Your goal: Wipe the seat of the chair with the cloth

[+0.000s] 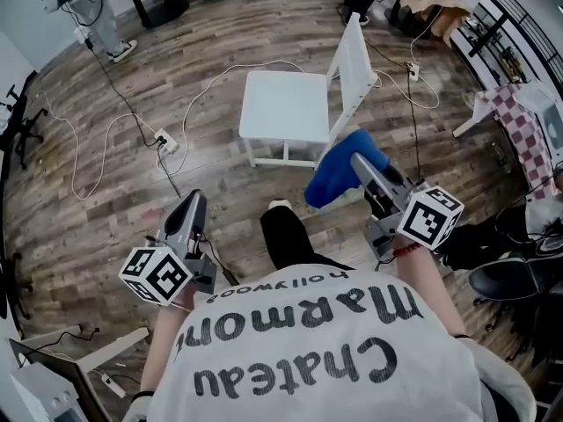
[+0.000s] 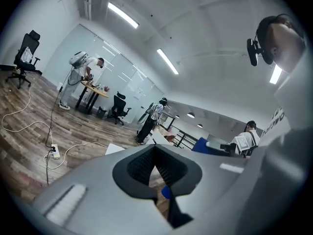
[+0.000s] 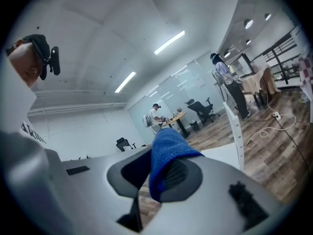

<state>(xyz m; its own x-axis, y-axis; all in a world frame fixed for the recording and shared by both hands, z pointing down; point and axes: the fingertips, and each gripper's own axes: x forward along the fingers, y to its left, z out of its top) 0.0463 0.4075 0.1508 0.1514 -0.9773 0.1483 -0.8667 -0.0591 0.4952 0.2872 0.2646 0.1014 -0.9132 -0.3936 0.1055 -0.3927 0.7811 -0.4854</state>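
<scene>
The white chair [image 1: 286,104] stands on the wood floor [image 1: 106,200], with its backrest on the right as the person looks down at it. The right claw [image 1: 361,159] is clamped on the blue cloth [image 1: 339,172]. The cloth hangs in a bunch at the seat's near right corner, held up off the floor. The left claw [image 1: 195,200] has its jaws together and nothing between them. It sits well short of the chair, off its near left side.
</scene>
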